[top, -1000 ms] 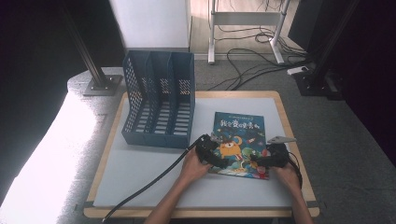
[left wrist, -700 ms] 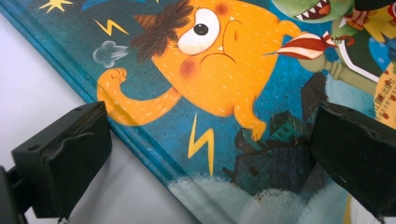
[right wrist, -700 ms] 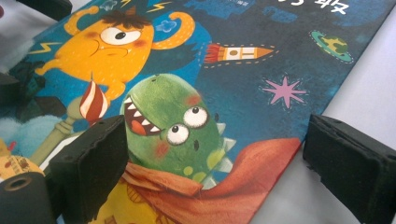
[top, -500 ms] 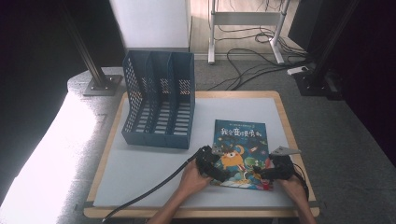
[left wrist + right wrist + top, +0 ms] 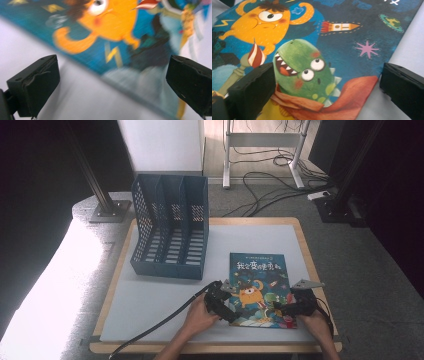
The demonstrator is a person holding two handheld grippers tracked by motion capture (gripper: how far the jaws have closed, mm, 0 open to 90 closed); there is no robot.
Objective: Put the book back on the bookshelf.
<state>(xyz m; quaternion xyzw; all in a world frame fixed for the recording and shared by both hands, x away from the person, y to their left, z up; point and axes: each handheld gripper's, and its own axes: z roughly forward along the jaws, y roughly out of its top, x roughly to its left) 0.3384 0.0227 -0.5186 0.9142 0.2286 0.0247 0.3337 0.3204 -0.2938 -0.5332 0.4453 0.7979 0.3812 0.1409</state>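
High view: picture book (image 5: 259, 287) lay flat on the white table (image 5: 165, 300), cover up, front-right of the blue file rack (image 5: 170, 235), well apart from it. All places below are relative to the book.

Left gripper (image 5: 231, 314) sat at the book's near-left corner, held by the left hand (image 5: 199, 317), its cable (image 5: 155, 327) trailing off toward the near-left table edge. Right gripper (image 5: 280, 309) sat at the book's near-right corner, in the right hand (image 5: 315, 322).

Left gripper view: jaws stood wide apart, nothing between them gripped. The book's (image 5: 120, 37) near-left edge ran diagonally across the gap; the left jaw was over bare table, the right jaw over or beside the cover. Blurred, so contact couldn't be told.

Right gripper view: jaws also spread wide. The book's (image 5: 317, 50) near-right corner lay in the gap, the left jaw above the cover by the green dinosaur, the right jaw past the book's right edge, over table. Touching or just above: couldn't tell.
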